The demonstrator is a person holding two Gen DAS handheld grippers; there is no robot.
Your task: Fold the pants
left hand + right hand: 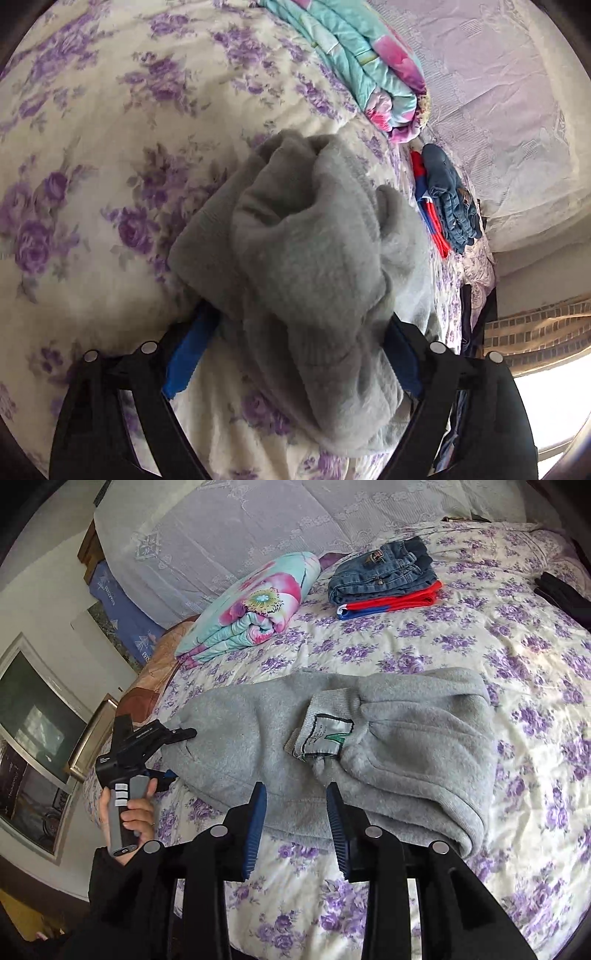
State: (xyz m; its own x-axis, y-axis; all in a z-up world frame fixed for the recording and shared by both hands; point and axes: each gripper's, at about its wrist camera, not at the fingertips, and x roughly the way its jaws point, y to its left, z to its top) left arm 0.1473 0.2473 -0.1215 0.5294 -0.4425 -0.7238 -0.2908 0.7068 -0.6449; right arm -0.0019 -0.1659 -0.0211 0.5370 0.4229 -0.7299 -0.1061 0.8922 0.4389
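- Already the grey pants [332, 738] lie bundled into a thick, roughly folded pile in the middle of the floral bedspread [480, 635], waistband and label turned up on top.
- Judging by that shape, most of the folding looks done; the bundle is lumpy, and its left end runs out into a rounded, untidy tail that probably wants tucking or smoothing.
- At that left end the left gripper [291, 354] has its jaws spread wide on either side of the cloth; the pads do not seem to press on it, so I read it as let go.
- Nearer me, the right gripper [296, 827] hovers just above the near edge of the pile, jaws partly apart with nothing between them.
- A hand [133, 812] in a dark sleeve holds the left tool's handle beside the bed's edge.
- Well behind the pants sit folded jeans [384, 570] on top of a red and blue garment [391, 603], likely finished earlier pieces.
- A rolled turquoise-and-pink quilt [251, 609] lies near the pillows, apart from the work.
- Nothing crowds the pants; the space around them is open bedspread.
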